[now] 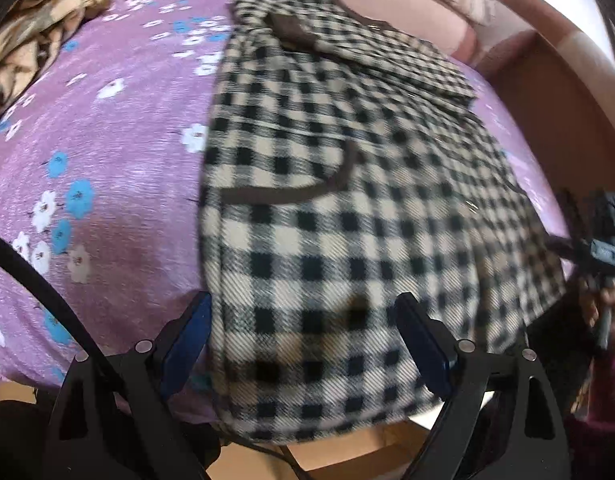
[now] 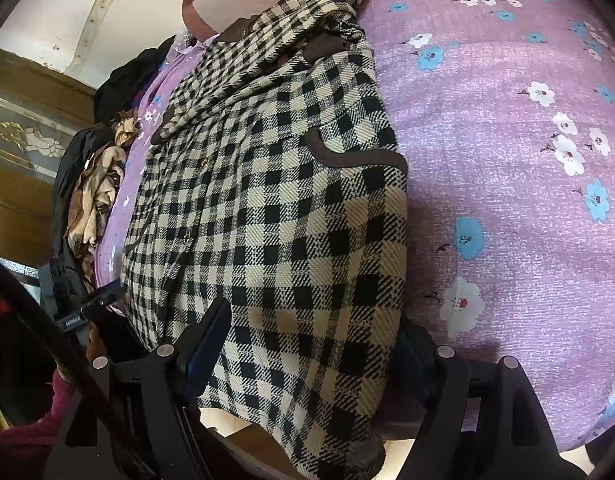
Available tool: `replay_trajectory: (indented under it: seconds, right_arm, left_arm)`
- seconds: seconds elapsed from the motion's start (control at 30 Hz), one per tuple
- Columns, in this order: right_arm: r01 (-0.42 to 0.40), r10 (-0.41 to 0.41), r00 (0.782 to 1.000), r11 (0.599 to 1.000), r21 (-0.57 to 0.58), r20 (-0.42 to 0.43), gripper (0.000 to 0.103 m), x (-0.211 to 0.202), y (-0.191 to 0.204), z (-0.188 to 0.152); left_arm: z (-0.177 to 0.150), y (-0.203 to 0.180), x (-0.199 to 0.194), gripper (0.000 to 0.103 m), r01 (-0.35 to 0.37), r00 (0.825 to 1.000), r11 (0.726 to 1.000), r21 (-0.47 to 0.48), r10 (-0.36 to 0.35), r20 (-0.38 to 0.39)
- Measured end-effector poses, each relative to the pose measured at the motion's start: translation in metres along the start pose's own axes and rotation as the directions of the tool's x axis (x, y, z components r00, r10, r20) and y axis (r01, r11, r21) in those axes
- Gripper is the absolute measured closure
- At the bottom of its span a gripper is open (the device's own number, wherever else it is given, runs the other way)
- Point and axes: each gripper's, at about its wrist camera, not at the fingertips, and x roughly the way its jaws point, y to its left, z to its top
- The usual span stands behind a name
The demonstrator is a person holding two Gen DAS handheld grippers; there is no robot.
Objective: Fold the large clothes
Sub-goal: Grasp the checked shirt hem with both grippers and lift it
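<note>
A black-and-cream checked coat [image 1: 347,184] with brown trim lies on a purple flowered bedsheet [image 1: 107,168], its hem hanging over the near edge. My left gripper [image 1: 303,320] is open, its blue-padded fingers [image 1: 191,332] straddling the hem's left part; the cloth lies between them. In the right wrist view the same coat [image 2: 275,208] runs away from me, sleeves folded across near the collar. My right gripper [image 2: 311,336] is open around the hem's right corner, its right finger partly hidden behind the cloth. The right gripper shows at the left wrist view's right edge [image 1: 603,240].
A brown-and-tan patterned garment [image 1: 31,40] is bunched at the sheet's far left, also in the right wrist view [image 2: 95,192] beside dark clothes. A pink headboard [image 1: 367,4] and striped pillow lie beyond the coat. The purple sheet [image 2: 507,160] stretches to the right. A wooden cabinet [image 2: 23,140] stands left.
</note>
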Motion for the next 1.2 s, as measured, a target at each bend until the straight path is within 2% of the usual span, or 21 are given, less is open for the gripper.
replay_trajectory:
  seconds: [0.17,0.23,0.3,0.37,0.43,0.5,0.53,0.67,0.73,0.77,0.83,0.93,1.03,1.13,1.2]
  right_arm:
    - [0.007,-0.007,1.000,1.000,-0.014,-0.015,0.022,0.004,0.003,0.001]
    - [0.009,-0.009,1.000,1.000,-0.016,-0.017,0.022,0.005,0.004,0.001]
    - [0.011,-0.011,1.000,1.000,-0.017,-0.020,0.022,0.005,0.004,0.001]
    - [0.003,-0.004,1.000,1.000,-0.020,-0.029,0.022,0.005,0.006,0.000]
    - [0.002,-0.003,0.999,1.000,-0.028,-0.047,0.024,0.006,0.008,-0.002]
    - [-0.004,0.001,0.998,0.999,-0.051,-0.061,0.033,0.007,0.012,-0.004]
    - [-0.005,0.001,0.998,0.998,-0.065,-0.064,0.035,0.007,0.014,-0.005]
    - [-0.051,0.048,0.998,0.997,-0.065,-0.052,0.048,0.003,0.016,-0.002]
    - [-0.076,0.074,0.996,0.996,-0.054,-0.043,0.051,0.003,0.015,-0.001]
    - [-0.067,0.065,0.997,0.996,-0.052,-0.046,0.051,0.005,0.015,-0.001]
    - [-0.034,0.031,0.997,0.998,-0.053,-0.066,0.052,0.012,0.015,-0.001]
    - [-0.026,0.021,0.997,0.997,-0.072,-0.070,0.052,0.012,0.020,-0.004]
    - [-0.081,0.077,0.996,0.994,-0.069,-0.050,0.052,0.005,0.022,-0.002]
    - [-0.127,0.125,0.992,0.991,-0.045,-0.034,0.049,0.005,0.020,0.002]
    - [-0.068,0.065,0.996,0.996,-0.061,-0.062,0.048,0.013,0.023,0.002]
  left_arm:
    - [0.000,-0.005,-0.004,0.017,0.034,0.999,0.999,0.019,-0.034,0.024]
    - [0.003,0.007,0.004,0.017,0.007,1.000,0.999,-0.051,-0.007,0.007]
    - [0.003,0.009,0.002,0.017,0.039,0.999,0.996,-0.074,-0.039,0.011]
    - [0.001,0.001,0.001,0.017,0.086,0.996,0.996,-0.020,-0.087,-0.022]
    - [-0.003,-0.006,0.002,0.017,0.060,0.998,0.998,0.037,-0.059,-0.029]
    - [-0.005,-0.010,0.006,0.017,0.027,0.999,0.997,0.070,-0.024,-0.040]
    - [-0.004,-0.010,0.005,0.017,0.026,0.999,0.997,0.067,-0.023,-0.038]
    - [-0.002,0.002,-0.009,0.017,0.149,0.989,0.989,-0.023,-0.149,0.023]
    - [0.001,0.002,-0.002,0.017,0.096,0.995,0.995,-0.022,-0.096,0.003]
    - [0.001,0.000,0.006,0.017,0.044,0.999,0.999,-0.001,-0.044,-0.024]
    - [-0.002,-0.003,0.010,0.018,0.016,0.999,1.000,0.019,-0.015,-0.033]
    - [-0.003,-0.011,0.003,0.018,0.055,0.998,0.998,0.039,-0.054,-0.020]
    - [-0.003,-0.007,-0.005,0.018,0.108,0.994,0.994,0.015,-0.108,-0.001]
    - [0.001,0.000,-0.002,0.018,0.120,0.993,0.992,-0.042,-0.121,-0.004]
    - [0.001,-0.001,0.001,0.018,0.086,0.996,0.996,-0.038,-0.087,-0.016]
